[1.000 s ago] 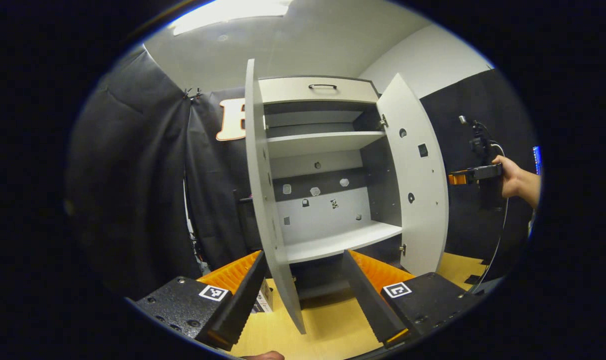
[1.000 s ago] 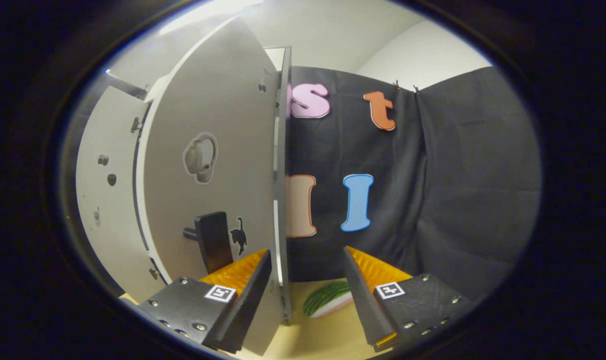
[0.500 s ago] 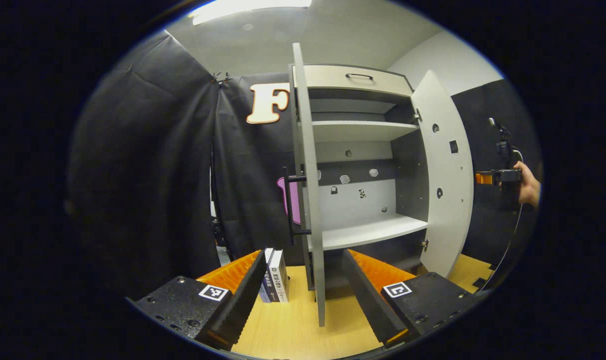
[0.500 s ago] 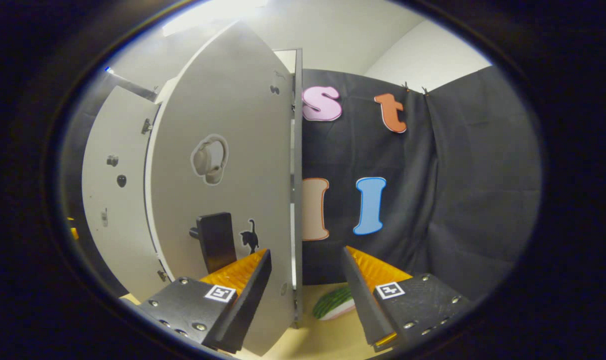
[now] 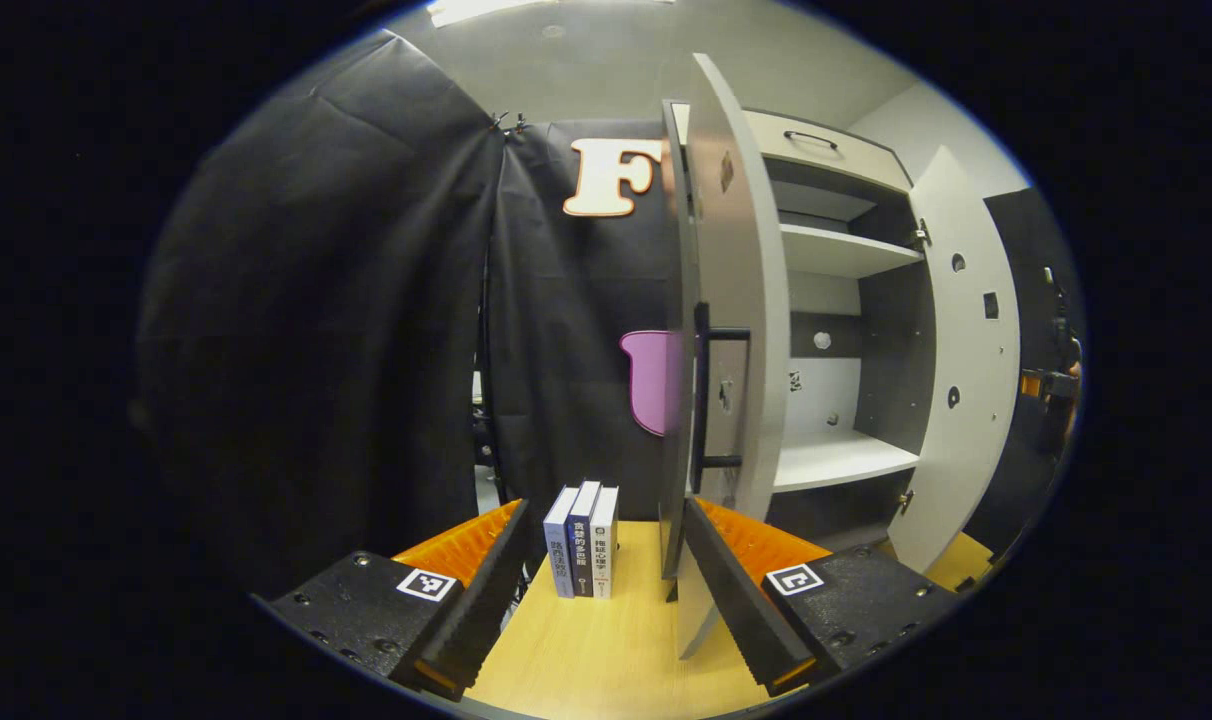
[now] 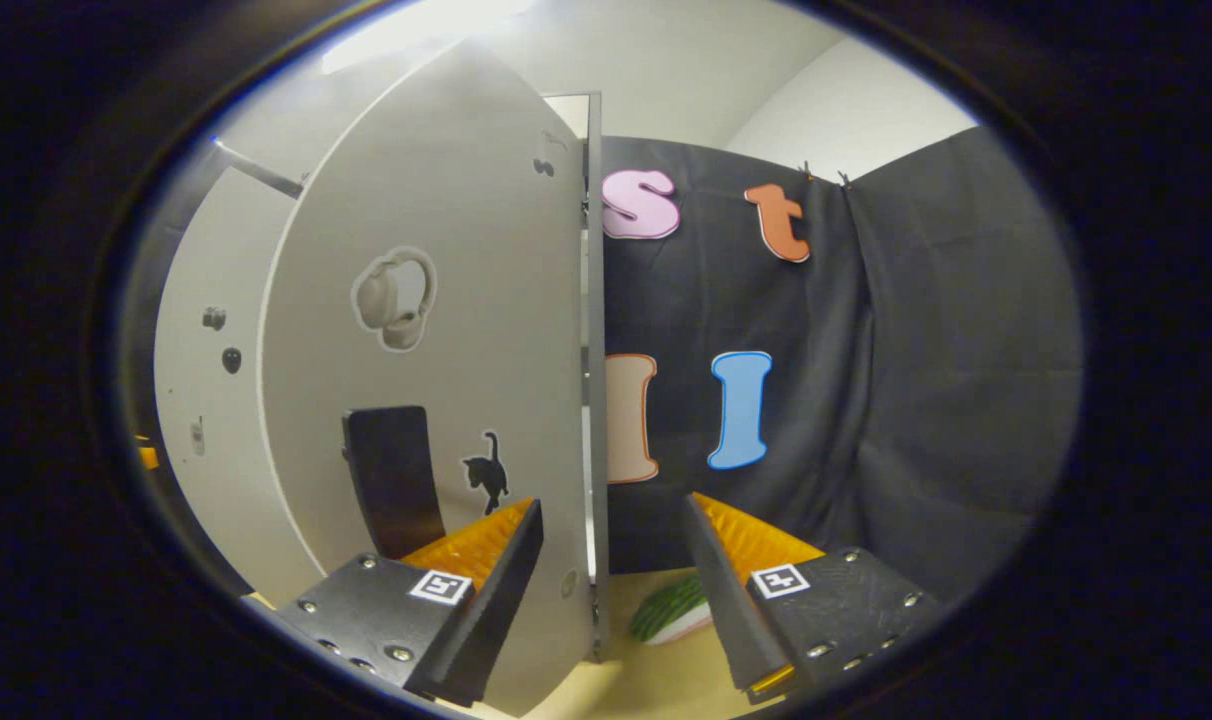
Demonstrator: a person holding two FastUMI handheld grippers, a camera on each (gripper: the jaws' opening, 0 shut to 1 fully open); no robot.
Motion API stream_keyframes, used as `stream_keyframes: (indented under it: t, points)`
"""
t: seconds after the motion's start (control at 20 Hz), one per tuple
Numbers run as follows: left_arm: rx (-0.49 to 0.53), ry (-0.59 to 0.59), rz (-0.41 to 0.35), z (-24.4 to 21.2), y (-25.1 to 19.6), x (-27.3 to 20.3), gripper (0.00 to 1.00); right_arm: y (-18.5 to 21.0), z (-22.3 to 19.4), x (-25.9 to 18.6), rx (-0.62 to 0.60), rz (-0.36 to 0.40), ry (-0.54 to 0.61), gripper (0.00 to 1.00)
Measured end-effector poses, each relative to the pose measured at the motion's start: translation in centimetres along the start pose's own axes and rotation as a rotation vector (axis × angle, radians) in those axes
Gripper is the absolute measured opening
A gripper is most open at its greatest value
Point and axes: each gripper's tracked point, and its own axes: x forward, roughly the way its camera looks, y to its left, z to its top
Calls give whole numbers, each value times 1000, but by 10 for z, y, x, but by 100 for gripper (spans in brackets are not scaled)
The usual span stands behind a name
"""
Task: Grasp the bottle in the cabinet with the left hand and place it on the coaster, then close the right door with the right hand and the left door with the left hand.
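Pale wood tabletop carries three upright books before black cloth in the left gripper view; the left gripper gapes wide, empty, with the left door edge-on just right of centre and bare shelves beyond. In the right gripper view the right gripper is spread wide, empty, the right door edge between its fingers, a watermelon slice lying far on the table.

Left hand-held gripper: fingers spread wide apart, level, pointing forward, nothing clamped between them. Right hand-held gripper: fingers likewise parted wide, level, nothing gripped. Same right hand-held gripper seen far off at right edge of left gripper view, too small to detail.
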Motion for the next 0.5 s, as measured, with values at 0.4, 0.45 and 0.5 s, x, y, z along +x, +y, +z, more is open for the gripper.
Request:
stream_keyframes:
  t: [0.4, 0.45, 0.5]
  points:
    - [-46, 17, 56, -6, 32, 37, 92, 101, -7, 16, 143, 209, 8, 90]
    - [-48, 16, 59, -4, 34, 43, 92, 122, -4, 13, 195, 274, 0, 91]
    - [-53, 15, 57, -4, 35, 47, 92, 137, 4, 11, 238, 325, -9, 93]
